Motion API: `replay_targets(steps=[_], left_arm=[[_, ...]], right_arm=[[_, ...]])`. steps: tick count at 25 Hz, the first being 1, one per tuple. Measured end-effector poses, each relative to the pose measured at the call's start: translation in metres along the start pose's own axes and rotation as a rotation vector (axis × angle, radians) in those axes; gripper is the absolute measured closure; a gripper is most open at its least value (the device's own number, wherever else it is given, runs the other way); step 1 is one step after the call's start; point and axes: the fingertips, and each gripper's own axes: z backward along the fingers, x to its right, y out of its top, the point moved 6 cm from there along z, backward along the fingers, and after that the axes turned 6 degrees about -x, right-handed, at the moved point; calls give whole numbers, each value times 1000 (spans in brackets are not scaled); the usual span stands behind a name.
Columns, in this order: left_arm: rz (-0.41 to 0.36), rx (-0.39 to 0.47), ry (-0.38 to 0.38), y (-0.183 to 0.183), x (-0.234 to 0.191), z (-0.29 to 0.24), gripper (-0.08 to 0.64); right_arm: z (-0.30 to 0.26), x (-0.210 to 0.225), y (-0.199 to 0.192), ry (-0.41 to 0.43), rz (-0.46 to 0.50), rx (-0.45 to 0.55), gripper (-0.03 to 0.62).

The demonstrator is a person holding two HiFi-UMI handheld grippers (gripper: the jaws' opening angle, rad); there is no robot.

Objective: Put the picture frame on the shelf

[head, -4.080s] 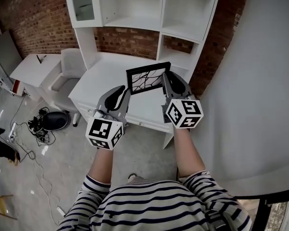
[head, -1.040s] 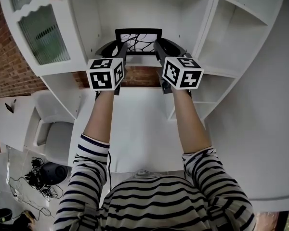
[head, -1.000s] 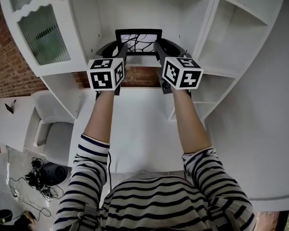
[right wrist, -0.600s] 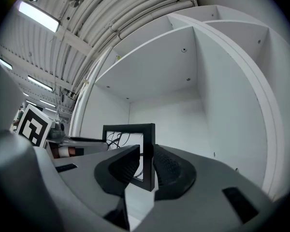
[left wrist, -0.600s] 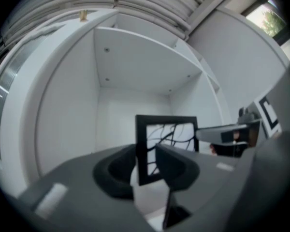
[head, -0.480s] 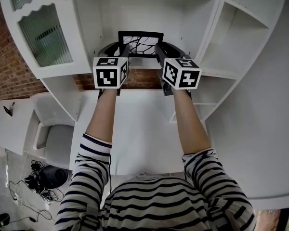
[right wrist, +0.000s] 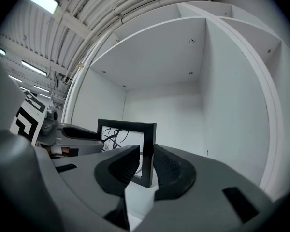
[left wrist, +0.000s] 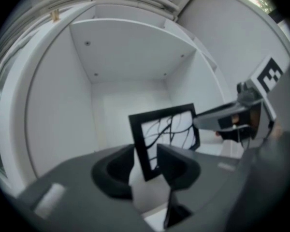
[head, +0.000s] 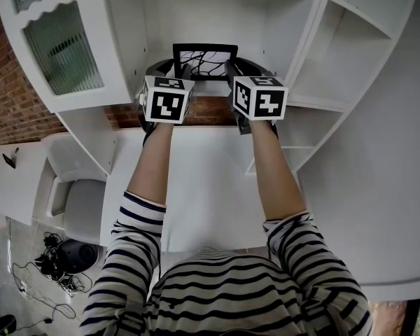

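Note:
The black picture frame with a branch drawing stands upright on the floor of the white shelf unit's middle compartment. My left gripper is at the frame's left edge and my right gripper at its right edge. In the left gripper view the frame sits between the jaws of the left gripper, which are opening, with a gap showing on one side. In the right gripper view the frame's right border lies between the jaws of the right gripper, with a thin gap beside it.
A cabinet with a glass door is to the left of the compartment, and open cubbies are to the right. Below are the white desk top, a brick wall, a grey chair and cables on the floor.
The frame went from above the desk up into the shelf compartment. Over the last second it stays standing there while both marker cubes tilt and draw slightly closer together.

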Motion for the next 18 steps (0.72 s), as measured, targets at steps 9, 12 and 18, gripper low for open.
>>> replay_targets(steps=[9,12,18], left_arm=[[-8,-14,27,0,0,-4,418],[5,1,32,1,0,-3,410],[24,12,27,1,-2,-1,408]], right_arm=[[-5,-2,0,-30,51,-27,529],[-4,-2,-1,-32,62,-31,528],[-3,-3,-1,-32,59,-24,528]])
